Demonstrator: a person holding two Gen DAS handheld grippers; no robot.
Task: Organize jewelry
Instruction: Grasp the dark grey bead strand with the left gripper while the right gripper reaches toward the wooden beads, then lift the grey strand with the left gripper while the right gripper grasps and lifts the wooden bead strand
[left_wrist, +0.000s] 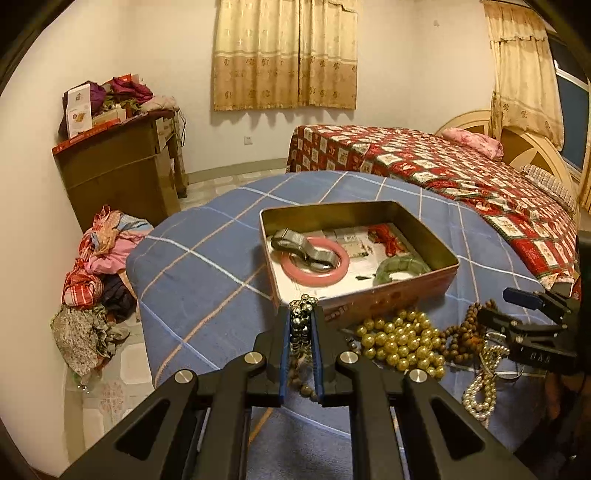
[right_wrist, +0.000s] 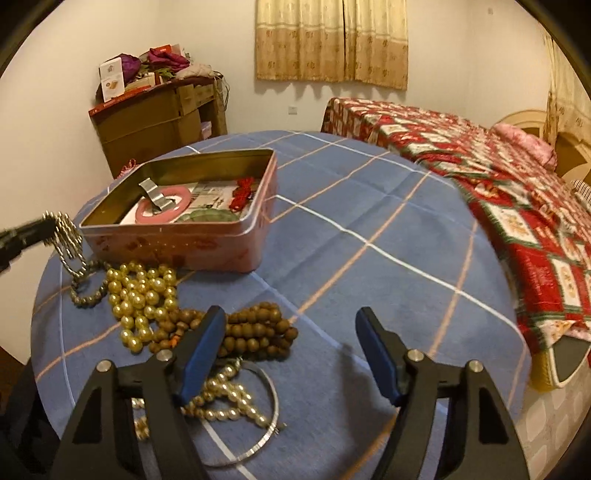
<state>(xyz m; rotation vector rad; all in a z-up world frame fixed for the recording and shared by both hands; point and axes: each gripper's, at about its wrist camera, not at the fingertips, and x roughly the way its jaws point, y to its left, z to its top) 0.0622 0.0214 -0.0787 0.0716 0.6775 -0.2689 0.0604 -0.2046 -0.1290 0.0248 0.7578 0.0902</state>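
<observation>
Dark metallic beads (left_wrist: 303, 325) sit clamped between the left gripper (left_wrist: 301, 314) fingers, just short of the tin (left_wrist: 373, 295) ahead, likely their destination; right gripper (right_wrist: 291, 325) hangs spread, holding nothing.

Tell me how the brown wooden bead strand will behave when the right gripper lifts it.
The brown wooden bead strand lies in loose coils, so it will likely hang floppy and uncoil. It touches the gold pearl necklace, so it may drag that along. Round beads could slip between the open right gripper pads unless several are pinched together.
</observation>
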